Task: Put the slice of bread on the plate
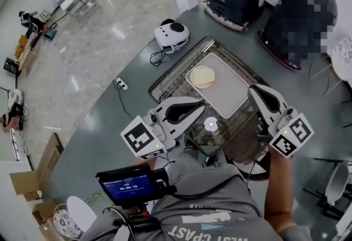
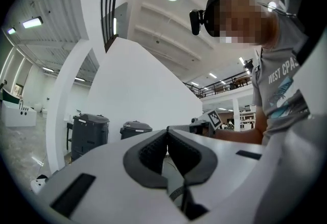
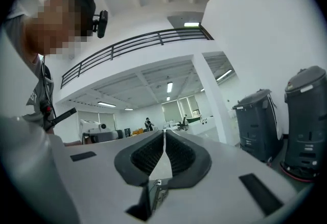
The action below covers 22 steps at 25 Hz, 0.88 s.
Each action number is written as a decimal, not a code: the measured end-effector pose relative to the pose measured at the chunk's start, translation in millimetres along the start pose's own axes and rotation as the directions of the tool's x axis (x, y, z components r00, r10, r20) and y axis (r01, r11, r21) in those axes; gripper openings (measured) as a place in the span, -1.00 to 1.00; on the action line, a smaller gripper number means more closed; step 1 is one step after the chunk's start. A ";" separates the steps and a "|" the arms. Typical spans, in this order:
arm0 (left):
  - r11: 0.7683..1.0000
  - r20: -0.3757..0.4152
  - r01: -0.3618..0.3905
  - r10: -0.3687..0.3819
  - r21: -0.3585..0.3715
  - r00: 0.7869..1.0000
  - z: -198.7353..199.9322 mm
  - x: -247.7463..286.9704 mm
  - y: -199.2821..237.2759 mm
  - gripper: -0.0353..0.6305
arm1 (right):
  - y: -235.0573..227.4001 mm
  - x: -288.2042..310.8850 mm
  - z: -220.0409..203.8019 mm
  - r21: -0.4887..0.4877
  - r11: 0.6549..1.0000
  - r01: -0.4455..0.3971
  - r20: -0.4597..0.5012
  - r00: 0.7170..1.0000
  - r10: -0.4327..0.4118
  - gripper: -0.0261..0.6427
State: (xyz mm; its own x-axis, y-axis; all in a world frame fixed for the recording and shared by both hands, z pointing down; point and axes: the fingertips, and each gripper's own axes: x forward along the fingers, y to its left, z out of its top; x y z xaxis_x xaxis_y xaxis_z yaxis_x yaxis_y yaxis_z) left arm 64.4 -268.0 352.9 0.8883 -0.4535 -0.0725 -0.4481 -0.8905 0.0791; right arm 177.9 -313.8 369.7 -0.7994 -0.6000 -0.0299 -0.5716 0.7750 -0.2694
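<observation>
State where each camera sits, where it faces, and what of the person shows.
Head view: on the head, steeply down at the bread on the plate; shows the left tool, right tool and shirt.
Left gripper view: on the left tool, level along its shut jaws toward a white wall; shows the shirt.
Right gripper view: on the right tool, level into the hall; shows the shirt.
Shared: both gripper views catch the head camera and grey bins.

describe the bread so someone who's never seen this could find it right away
Look at the dark wire rack in the middle of the head view. On it lies a white rectangular plate; the bread is the round tan disc at its far left corner, the only thing on the plate.
</observation>
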 end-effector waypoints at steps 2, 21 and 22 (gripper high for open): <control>1.000 0.004 0.003 -0.003 0.007 1.000 3.9 5.6 -15.1 -0.87 | 19.4 -15.8 16.2 -0.045 0.999 -0.021 0.021 1.000 0.022 -0.88; 0.993 -0.024 -0.066 0.069 0.093 0.997 38.2 -24.3 -113.2 -0.87 | 154.9 -102.7 77.5 -0.245 0.955 -0.166 0.106 0.975 0.196 -0.89; 0.993 -0.026 -0.068 0.071 0.097 0.997 39.2 -27.9 -116.8 -0.87 | 159.5 -105.1 76.7 -0.246 0.955 -0.166 0.107 0.975 0.197 -0.89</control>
State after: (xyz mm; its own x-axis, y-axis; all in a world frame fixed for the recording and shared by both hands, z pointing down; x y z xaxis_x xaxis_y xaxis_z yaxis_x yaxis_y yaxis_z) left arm 88.0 -152.9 306.7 0.8567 -0.5141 -0.0410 -0.5150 -0.8571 -0.0129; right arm 185.0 -142.3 256.0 -0.8717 -0.4537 -0.1850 -0.4591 0.8883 -0.0151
